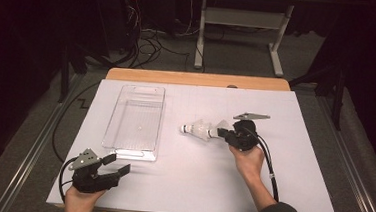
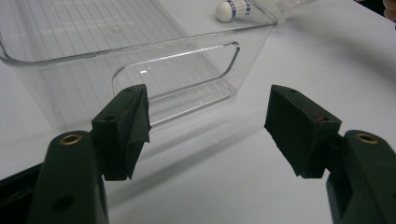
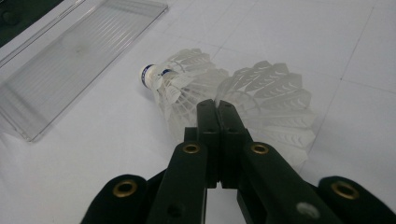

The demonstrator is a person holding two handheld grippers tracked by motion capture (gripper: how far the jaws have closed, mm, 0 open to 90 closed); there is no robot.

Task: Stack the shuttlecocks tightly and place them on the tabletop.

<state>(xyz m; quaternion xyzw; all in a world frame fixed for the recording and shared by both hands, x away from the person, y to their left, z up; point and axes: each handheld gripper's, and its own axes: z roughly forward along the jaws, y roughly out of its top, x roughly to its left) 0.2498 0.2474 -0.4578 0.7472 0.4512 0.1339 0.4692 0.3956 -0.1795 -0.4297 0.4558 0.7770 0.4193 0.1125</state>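
Landmark: clear plastic bin (image 1: 135,122), lying lengthwise on the white table sheet (image 1: 290,193), long axis running away from the person. Item 1, left gripper (image 1: 116,165): just off the bin's near end, jaws spread wide, holding nothing, aimed at the handle cut-out. Item 2, 2 nested shuttlecocks (image 1: 202,129): right of the bin, well apart from it, long axis crosswise, cork tip toward the bin. Item 3, right gripper (image 1: 222,133): right of the shuttlecocks, jaws pinched on the outer feather skirt; the nearer hand for carrying them leftward. Surroundings: wooden table edge beyond the bin, grey floor, loose cables, white desk frame, dark room.
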